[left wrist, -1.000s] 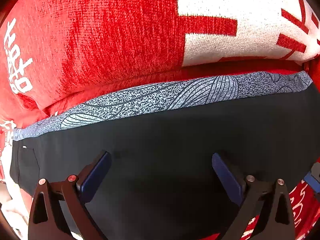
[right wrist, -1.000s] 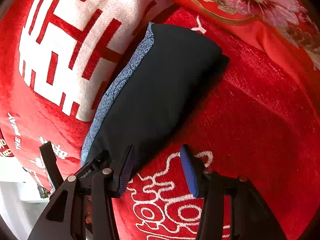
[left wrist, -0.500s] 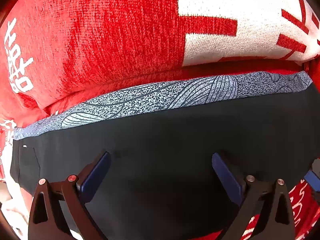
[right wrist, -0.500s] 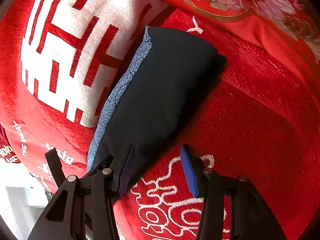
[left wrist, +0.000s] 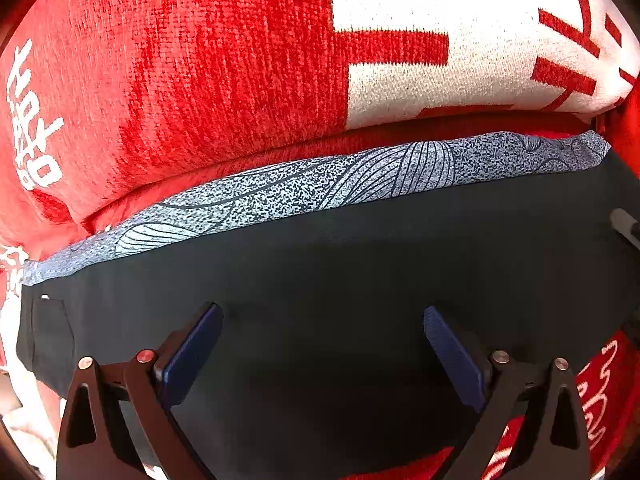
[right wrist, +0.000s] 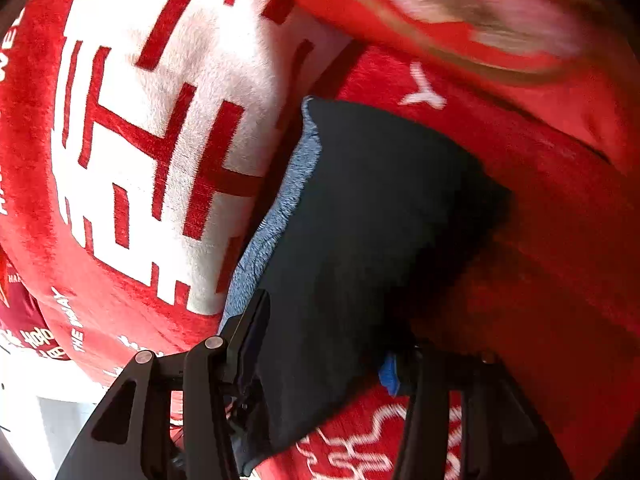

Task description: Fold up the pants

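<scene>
The folded pants (left wrist: 340, 264) are dark navy with a speckled blue-grey patterned band (left wrist: 320, 188) along the far edge. They lie on a red and white blanket (left wrist: 224, 64). My left gripper (left wrist: 322, 340) is open, low over the pants, fingers apart above the dark cloth. In the right wrist view the pants (right wrist: 372, 216) lie as a long folded bundle. My right gripper (right wrist: 324, 344) is open, its fingers straddling the near end of the bundle, left finger (right wrist: 250, 336) at the patterned edge, right blue pad (right wrist: 388, 372) at the other side.
The blanket (right wrist: 160, 128) bears large white characters and white lettering. A red embroidered floral cushion (right wrist: 480, 16), blurred, lies at the far right. A pale floor strip (right wrist: 52, 412) shows at the lower left beyond the blanket edge.
My right gripper has moved forward onto the near end of the pants and opened wider around it; the view is blurred. The left gripper has barely moved.
</scene>
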The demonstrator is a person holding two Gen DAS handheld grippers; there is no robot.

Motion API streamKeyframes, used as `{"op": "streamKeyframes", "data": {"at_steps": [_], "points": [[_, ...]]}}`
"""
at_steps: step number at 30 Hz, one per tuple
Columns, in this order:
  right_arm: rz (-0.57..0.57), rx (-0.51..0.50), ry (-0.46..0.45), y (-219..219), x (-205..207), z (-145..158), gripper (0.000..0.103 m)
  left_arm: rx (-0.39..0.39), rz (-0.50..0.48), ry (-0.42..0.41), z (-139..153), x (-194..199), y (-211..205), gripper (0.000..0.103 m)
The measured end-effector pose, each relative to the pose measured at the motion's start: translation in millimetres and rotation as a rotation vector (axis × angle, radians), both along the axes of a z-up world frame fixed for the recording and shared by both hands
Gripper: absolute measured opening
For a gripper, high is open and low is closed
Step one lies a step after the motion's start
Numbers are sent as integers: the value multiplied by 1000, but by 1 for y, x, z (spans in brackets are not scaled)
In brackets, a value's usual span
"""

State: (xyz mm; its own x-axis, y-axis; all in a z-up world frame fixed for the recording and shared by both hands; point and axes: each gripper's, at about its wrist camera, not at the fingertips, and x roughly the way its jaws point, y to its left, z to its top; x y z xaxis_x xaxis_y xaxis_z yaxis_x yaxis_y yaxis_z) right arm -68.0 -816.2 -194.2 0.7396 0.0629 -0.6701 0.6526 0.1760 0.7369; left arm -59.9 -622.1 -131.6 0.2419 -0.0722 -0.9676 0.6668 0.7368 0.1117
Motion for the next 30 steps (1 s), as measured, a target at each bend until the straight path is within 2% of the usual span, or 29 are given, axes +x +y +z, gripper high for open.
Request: {"op": "streamKeyframes", "data": {"at_steps": [1, 2, 6, 8, 9, 10, 12, 15, 17, 19, 21, 24, 27, 30], "points": [[11, 3, 22, 0, 3, 2, 29, -11, -3, 18, 5, -1, 1, 74], [24, -2, 48, 0, 5, 4, 20, -23, -10, 39, 11, -3, 0, 68], [111, -110, 81, 8, 12, 32, 16, -88, -46, 73, 21, -14, -1, 65], [161, -174, 90, 15, 19, 48, 15, -95, -70, 78, 7, -23, -6, 65], [200, -215, 92, 22, 26, 60, 15, -101, -77, 43, 2, -29, -6, 65], [231, -246, 94, 29, 32, 68, 15, -127, -102, -26, 2, -38, -5, 63], [291, -325, 101, 44, 46, 88, 15, -145, -130, -50, 4, -45, -3, 57], [366, -411, 110, 69, 66, 109, 15, -187, -133, -23, 5, -40, 4, 57], [414, -469, 135, 85, 78, 120, 15, -186, -153, 29, 10, -32, 11, 57], [482, -551, 165, 109, 96, 136, 15, -197, -134, 80, 21, -17, 30, 57], [546, -618, 208, 135, 114, 147, 15, -221, -74, 50, 38, 1, 63, 57], [646, -713, 268, 181, 143, 149, 15, -204, -3, 17, 53, 32, 118, 57], [741, -781, 337, 231, 172, 133, 15, -148, 61, 4, 51, 64, 174, 57], [844, -845, 430, 287, 206, 93, 17, -78, 127, -6, 40, 95, 225, 57]]}}
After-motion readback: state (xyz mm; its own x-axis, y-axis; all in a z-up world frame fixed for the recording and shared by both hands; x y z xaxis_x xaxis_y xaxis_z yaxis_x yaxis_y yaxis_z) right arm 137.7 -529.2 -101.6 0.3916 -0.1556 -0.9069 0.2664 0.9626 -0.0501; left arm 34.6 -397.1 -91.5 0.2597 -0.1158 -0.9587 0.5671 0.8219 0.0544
